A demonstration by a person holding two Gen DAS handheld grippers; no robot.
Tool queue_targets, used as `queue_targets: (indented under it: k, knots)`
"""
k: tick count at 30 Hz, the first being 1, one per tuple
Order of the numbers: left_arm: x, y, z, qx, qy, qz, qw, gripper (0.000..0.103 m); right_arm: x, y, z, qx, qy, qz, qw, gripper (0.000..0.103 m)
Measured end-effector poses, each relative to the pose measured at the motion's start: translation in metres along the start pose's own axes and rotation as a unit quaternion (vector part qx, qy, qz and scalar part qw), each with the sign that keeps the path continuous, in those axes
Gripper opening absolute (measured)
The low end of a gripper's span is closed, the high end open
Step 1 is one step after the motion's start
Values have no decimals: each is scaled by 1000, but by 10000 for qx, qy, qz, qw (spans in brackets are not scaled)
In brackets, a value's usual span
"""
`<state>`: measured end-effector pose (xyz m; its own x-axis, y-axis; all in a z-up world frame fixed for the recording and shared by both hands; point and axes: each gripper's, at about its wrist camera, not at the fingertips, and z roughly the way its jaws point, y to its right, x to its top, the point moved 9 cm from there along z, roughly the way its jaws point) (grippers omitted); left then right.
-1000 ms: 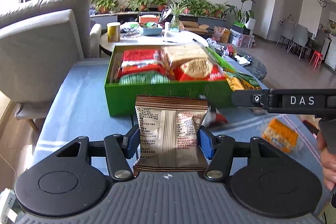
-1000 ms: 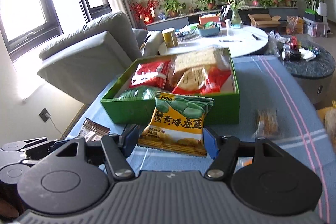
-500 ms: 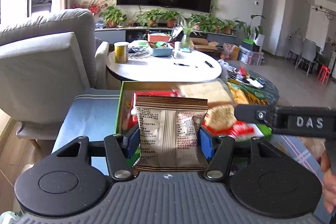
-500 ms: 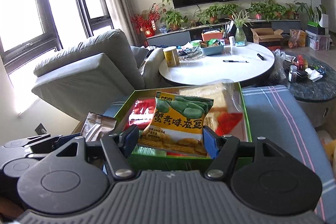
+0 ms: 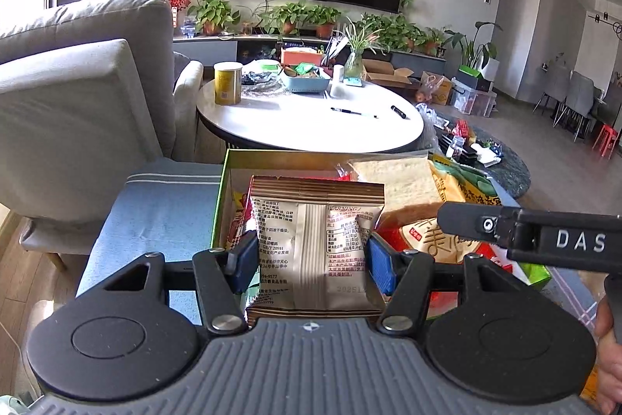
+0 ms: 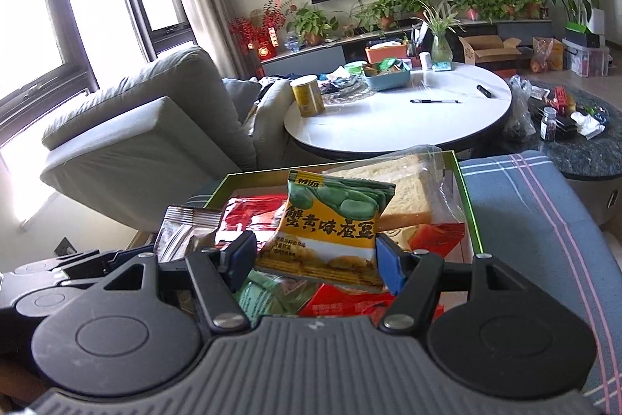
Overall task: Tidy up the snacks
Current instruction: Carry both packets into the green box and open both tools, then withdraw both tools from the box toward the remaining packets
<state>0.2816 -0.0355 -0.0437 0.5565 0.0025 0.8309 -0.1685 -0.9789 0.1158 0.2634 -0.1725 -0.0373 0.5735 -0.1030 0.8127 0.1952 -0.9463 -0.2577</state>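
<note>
My left gripper (image 5: pixel 313 265) is shut on a brown snack packet (image 5: pixel 315 220) and holds it above the left part of the green box (image 5: pixel 223 181). My right gripper (image 6: pixel 315 261) is shut on a yellow and green bean snack packet (image 6: pixel 330 220) and holds it above the green box (image 6: pixel 468 197). The box holds red packets (image 6: pixel 252 212), a green packet (image 6: pixel 268 292) and bagged bread (image 6: pixel 404 189). The right gripper's body shows at the right of the left wrist view (image 5: pixel 544 236). The brown packet shows at the left of the right wrist view (image 6: pixel 186 232).
The box sits on a blue striped cloth (image 6: pixel 525 205). A grey sofa (image 5: pixel 70 96) stands to the left. A white round table (image 5: pixel 311 119) with a yellow can (image 5: pixel 227 82), a pen and a blue tray stands behind the box. A dark low table (image 6: pixel 575 139) is at the right.
Both grippers have moved forward and up with their packets, from in front of the green box to above it. Both stay shut.
</note>
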Motion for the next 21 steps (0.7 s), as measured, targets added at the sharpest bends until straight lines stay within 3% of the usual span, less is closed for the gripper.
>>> queue_targets:
  k: [12, 16, 21]
  knots:
    - [-9, -2, 12, 3, -169, -59, 9998, 55, -2, 2, 12, 2, -89, 214, 9997, 89]
    - [-8, -1, 7, -1, -121, -47, 9999, 64, -2, 4, 8, -2, -39, 312, 9995, 89]
    - [-7, -2, -2, 43, -41, -47, 10000, 65, 2, 4, 0, -28, 66, 331, 9994, 89]
